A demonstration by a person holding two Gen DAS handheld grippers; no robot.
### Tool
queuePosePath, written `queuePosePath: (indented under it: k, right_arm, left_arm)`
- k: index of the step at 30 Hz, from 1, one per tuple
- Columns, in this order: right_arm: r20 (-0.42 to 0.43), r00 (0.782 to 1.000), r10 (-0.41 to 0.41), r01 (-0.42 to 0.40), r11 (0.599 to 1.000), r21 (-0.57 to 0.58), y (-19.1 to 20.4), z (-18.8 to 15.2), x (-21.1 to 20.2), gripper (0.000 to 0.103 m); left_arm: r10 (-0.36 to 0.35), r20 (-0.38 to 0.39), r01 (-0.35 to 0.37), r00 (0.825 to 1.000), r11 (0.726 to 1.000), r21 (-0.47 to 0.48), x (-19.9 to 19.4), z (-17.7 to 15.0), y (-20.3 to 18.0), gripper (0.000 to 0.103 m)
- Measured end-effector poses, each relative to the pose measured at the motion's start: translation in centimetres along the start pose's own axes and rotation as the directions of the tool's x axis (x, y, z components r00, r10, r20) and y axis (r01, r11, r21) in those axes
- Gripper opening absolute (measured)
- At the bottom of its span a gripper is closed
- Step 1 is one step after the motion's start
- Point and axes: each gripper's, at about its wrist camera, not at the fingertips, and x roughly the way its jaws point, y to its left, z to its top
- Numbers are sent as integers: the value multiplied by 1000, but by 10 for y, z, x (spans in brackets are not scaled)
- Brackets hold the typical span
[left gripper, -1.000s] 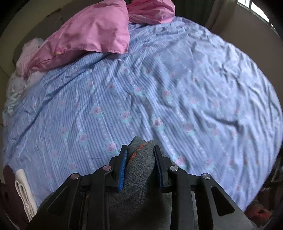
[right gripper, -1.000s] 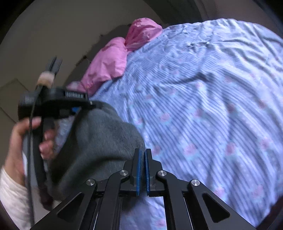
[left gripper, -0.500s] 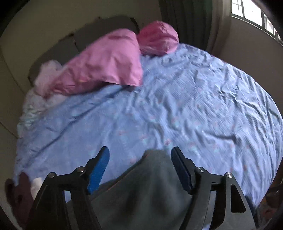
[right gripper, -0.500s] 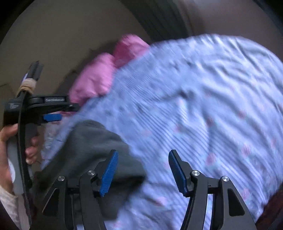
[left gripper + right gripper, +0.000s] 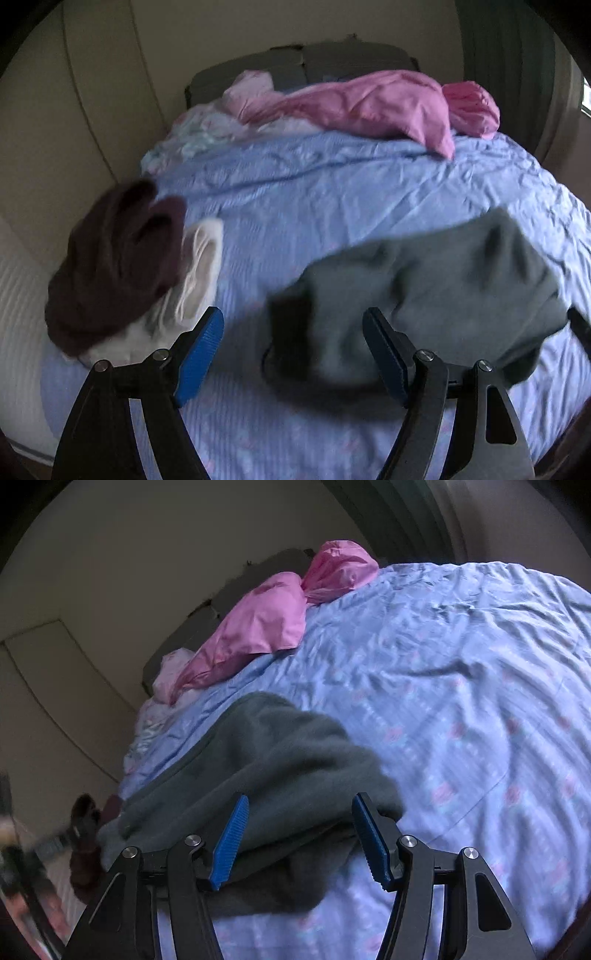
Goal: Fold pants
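The grey pants (image 5: 436,291) lie in a folded, rumpled bundle on the blue floral bed sheet (image 5: 314,192). My left gripper (image 5: 291,350) is open, with its blue pads wide apart. It hangs above the sheet at the bundle's left end, and nothing is pressed between the pads. In the right wrist view the grey pants (image 5: 273,760) lie under and between the fingers of my right gripper (image 5: 299,840). That gripper is open, and its pads stand clear of the fabric. The left gripper shows only as a blur at that view's far left.
A dark maroon garment (image 5: 114,258) lies on a white one (image 5: 201,258) near the bed's left edge. Pink pillows (image 5: 369,107) and pale bedding (image 5: 207,129) lie at the headboard end. A beige wall (image 5: 92,110) runs along the bed's left side.
Both grippers have opened and let go of the grey pants, which now rest on the bed. The left gripper has swung far to the left and rolled; the right has shifted slightly.
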Motion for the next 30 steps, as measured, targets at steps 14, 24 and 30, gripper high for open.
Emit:
queuePosePath:
  k: [14,24,30]
  right_arm:
    - [2,997,-76,76,997,-19,9,-12,14,60]
    - [-31,999,-39,41,998,53,3,-8,32,50]
    - [-72,991,-111,109,994,-27,10,-13,36,26]
  left_arm:
    - [-135,156,138,978,990,-8,15,-2,-2,74]
    - [-98,108,114,989,981,-158,34,5,9,5]
    - [2,73,9,997,988,-153,48,8,5,4]
